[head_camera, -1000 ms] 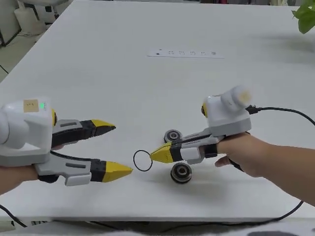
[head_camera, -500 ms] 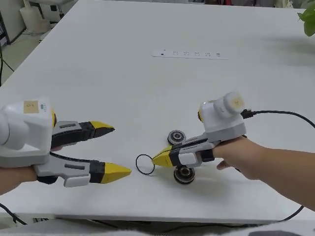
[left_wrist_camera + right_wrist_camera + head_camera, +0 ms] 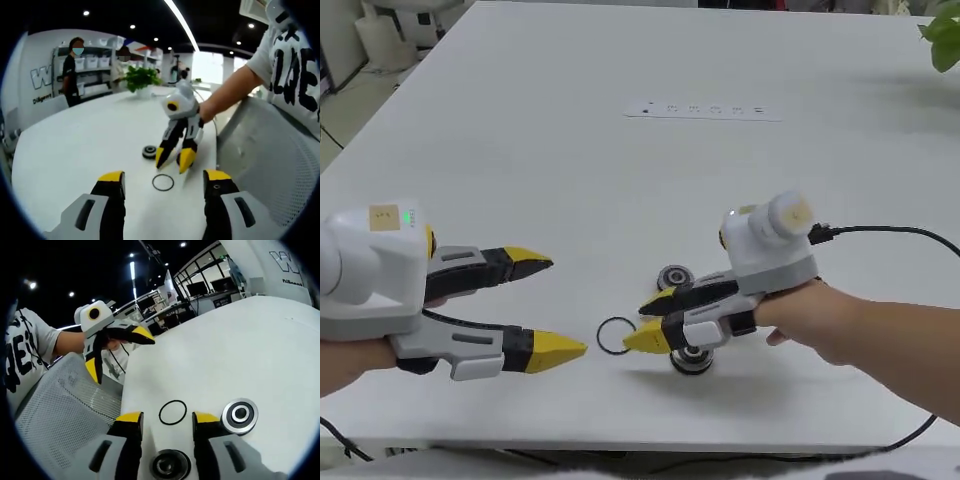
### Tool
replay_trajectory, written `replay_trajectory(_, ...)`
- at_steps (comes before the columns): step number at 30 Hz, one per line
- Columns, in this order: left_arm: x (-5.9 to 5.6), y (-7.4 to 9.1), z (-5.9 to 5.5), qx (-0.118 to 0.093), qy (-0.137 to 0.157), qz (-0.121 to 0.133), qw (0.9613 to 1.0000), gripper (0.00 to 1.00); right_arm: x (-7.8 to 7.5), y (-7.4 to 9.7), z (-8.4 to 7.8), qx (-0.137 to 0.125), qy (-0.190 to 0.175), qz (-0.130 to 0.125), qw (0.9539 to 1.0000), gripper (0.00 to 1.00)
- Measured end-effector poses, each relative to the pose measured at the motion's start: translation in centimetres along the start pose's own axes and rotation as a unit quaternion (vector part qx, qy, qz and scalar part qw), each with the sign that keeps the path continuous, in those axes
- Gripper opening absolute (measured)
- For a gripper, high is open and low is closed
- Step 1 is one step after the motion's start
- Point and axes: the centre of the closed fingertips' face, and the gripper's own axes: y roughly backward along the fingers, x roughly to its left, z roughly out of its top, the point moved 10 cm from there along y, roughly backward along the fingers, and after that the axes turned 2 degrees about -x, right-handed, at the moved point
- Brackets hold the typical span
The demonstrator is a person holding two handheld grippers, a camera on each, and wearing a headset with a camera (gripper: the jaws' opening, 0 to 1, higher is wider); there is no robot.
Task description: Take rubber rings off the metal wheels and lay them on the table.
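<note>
Near the front edge of the white worktop (image 3: 570, 150), one black rubber ring (image 3: 614, 336) lies flat and loose, free of any wheel. It sits between the two grippers.

Left gripper (image 3: 562, 306): held over the front left part of the worktop with its jaws spread wide and nothing between them. In the left gripper view the ring (image 3: 163, 182) lies just ahead of the gap between its yellow tips (image 3: 164, 176), apart from both.

Right gripper (image 3: 638, 321): it comes in from the front right with its jaws parted to a moderate gap and clamps nothing. Its tips are just beside the ring on the ring's right side. Whether the lower tip touches the ring cannot be told. In the right gripper view the ring (image 3: 172, 412) lies just beyond the opening between the tips (image 3: 168, 416).

Metal wheels: two, both lying flat.
- The near wheel (image 3: 691, 360) is partly covered by the right gripper. In the right gripper view it (image 3: 167, 465) sits in the gap between the jaw shanks, and contact cannot be judged.
- The far wheel (image 3: 673, 277) lies further in from the front edge, just beside the upper jaw. In the right gripper view it (image 3: 240, 415) is close against the outside of one jaw.
- Whether either wheel carries a ring cannot be made out.

Other items: a white socket strip (image 3: 703, 110) lies flat toward the far edge, well apart from the work. Green plant leaves (image 3: 942, 40) show at the far right corner.
</note>
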Motion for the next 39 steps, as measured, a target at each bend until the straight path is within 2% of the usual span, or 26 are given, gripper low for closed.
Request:
replay_trajectory(9,0.0,-0.4,0.3,0.001,-0.003,-0.007,1.0000,0.64,0.8,1.2,0.3,-0.007,0.012,0.006,0.9999,0.39)
replay_trajectory(21,0.0,-1.1,0.7,0.005,-0.010,-0.018,0.9998,0.64,1.0,3.5,0.1,-0.019,0.020,-0.002,0.9996,0.39)
replay_trajectory(39,-0.2,-3.8,2.3,0.008,-0.027,-0.049,0.9984,0.62,1.7,5.9,-0.9,-0.033,0.022,-0.017,0.9991,0.39)
